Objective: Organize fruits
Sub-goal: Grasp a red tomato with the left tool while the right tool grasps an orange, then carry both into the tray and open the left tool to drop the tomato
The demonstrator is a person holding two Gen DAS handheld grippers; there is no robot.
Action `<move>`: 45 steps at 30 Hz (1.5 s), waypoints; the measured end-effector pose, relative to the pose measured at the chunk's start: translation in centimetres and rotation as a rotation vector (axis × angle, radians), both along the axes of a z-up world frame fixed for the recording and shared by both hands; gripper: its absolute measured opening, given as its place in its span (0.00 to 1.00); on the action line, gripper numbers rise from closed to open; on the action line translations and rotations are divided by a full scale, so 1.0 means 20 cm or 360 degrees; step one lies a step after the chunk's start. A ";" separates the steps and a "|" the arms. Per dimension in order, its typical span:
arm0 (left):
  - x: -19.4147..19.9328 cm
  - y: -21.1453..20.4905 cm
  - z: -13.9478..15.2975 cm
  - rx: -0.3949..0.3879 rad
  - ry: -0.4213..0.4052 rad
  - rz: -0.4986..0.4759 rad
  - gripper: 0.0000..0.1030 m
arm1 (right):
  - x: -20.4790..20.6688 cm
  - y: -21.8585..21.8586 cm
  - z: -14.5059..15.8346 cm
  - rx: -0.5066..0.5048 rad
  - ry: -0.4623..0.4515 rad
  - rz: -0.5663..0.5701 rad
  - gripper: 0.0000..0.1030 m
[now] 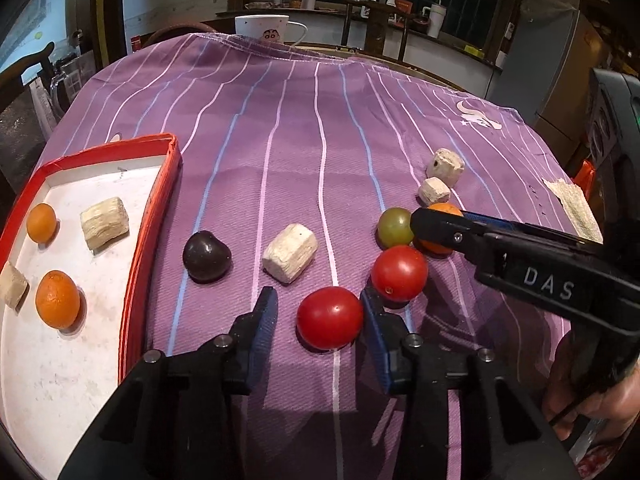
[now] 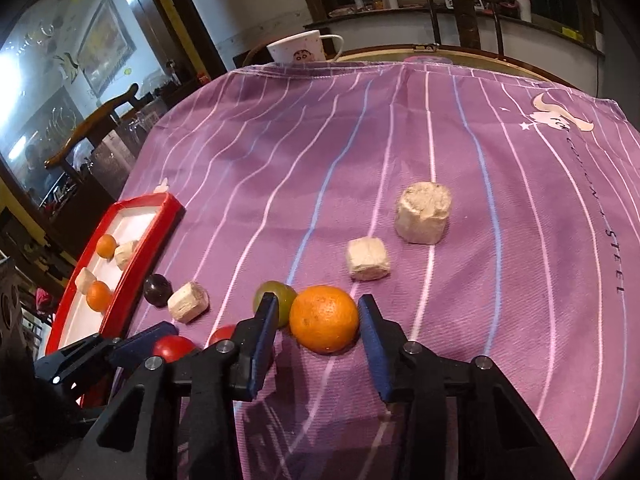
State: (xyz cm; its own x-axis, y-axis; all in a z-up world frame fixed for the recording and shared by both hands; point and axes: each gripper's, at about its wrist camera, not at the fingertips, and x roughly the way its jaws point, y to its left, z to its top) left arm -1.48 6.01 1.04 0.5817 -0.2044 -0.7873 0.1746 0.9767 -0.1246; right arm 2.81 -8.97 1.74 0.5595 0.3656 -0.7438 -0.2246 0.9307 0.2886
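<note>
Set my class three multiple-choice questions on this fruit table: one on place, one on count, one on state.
1. The dark fruit lies: A on the cloth beside the tray; B inside the tray; C held aloft.
2. Oranges in the tray: A one; B four; C two.
3. The left gripper's jaws stand: A shut, empty; B either side of a red tomato; C wide, nothing between.
Key: 1 A, it rests on fabric outside the rim. 2 C, two sit on the white floor. 3 B, the tomato sits between the pads.
</note>
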 end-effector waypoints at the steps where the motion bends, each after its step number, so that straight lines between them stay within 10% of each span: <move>1: 0.00 0.00 0.00 0.0004 -0.0005 0.0002 0.41 | 0.00 0.01 0.00 -0.0009 -0.0006 0.0001 0.44; 21: -0.29 0.32 0.15 -0.0218 -0.0072 0.0210 0.29 | -0.26 0.08 0.21 0.0051 -0.0159 0.0086 0.33; 33: -0.46 0.89 0.21 -0.0151 -0.0184 0.0685 0.29 | -0.49 0.58 0.30 0.0078 -0.0204 0.0441 0.33; 45: -0.35 1.16 0.12 -0.0072 -0.0100 0.0811 0.29 | -0.43 1.04 0.11 -0.0022 -0.0055 0.0613 0.34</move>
